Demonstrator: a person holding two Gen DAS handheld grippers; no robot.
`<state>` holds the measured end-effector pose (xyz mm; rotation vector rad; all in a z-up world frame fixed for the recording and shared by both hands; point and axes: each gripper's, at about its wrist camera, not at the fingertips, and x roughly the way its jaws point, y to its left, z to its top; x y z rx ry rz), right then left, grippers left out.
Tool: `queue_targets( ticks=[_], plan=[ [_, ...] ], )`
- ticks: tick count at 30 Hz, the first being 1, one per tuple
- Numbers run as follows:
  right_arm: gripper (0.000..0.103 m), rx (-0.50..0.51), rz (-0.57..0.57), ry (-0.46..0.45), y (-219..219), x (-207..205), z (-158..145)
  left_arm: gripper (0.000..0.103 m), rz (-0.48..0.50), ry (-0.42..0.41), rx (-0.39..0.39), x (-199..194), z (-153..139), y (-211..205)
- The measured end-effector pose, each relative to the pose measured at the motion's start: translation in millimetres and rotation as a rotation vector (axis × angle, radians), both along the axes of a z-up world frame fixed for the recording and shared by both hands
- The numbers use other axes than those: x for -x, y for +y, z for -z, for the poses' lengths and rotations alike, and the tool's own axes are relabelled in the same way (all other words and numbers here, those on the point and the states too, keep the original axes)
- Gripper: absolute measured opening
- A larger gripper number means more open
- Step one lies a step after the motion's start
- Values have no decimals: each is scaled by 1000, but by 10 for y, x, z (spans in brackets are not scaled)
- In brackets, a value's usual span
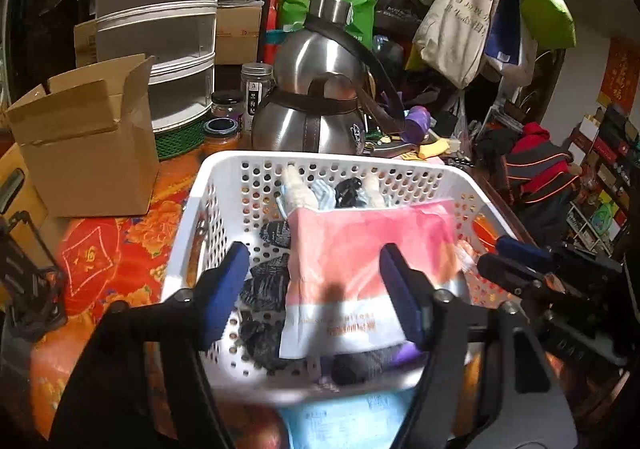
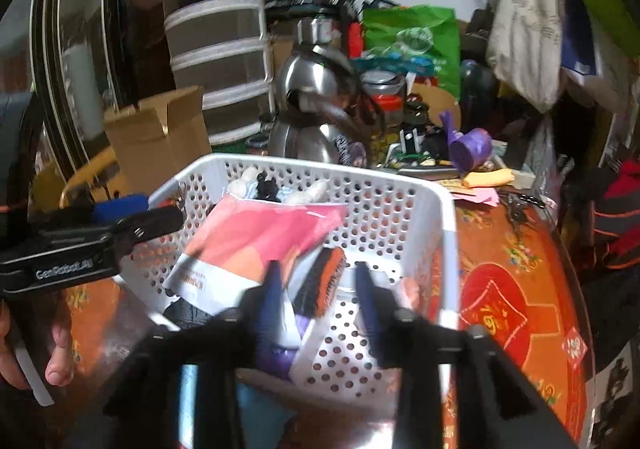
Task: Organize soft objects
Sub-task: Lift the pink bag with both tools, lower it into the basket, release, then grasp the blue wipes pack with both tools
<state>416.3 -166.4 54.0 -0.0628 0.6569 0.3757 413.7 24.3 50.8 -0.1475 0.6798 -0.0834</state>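
A: Why are both tongs over the white basket (image 1: 224,185)?

B: It looks like the collecting bin for the soft things. It stands on the bench (image 1: 120,261) with its red and orange cloth, and already holds a pink and white packet (image 1: 360,273) lying across dark rolled socks (image 1: 268,285), with pale soft pieces at the far wall. The left tongs (image 1: 316,293) hang above it with the jaws spread wide on either side of the packet, pads clear of it, gripping nothing. The right tongs (image 2: 320,301) stand about half open over the near right part of the basket, also empty.

A: What does the right view add?

B: An orange and black striped item (image 2: 324,281) just right of the packet, hidden from the left camera. It also shows the left tongs from the side and a hand (image 2: 36,345) at the near left.

A: And the left view?

B: The dark socks along the left of the basket, and a cardboard box (image 1: 88,145) at the far left.
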Motion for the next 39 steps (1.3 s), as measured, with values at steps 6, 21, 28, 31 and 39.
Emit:
queue_targets(
  ticks=[6,21,28,31,39],
  plan=[
    [70,-12,28,-53,-93,450,-26,76,47,-33,-9,460,16,-29],
    [82,-12,19,-7,-48,1315,308,78,16,45,-7,1568,535,90],
    [82,-57,-28,212,73,1089,843,78,33,132,25,1481,867,134],
    [82,-61,-37,234,104,1068,953,78,53,177,48,1406,1022,102],
    [63,-58,-61,273,154,1007,1093,78,101,224,41,1299,1203,-59]
  ],
)
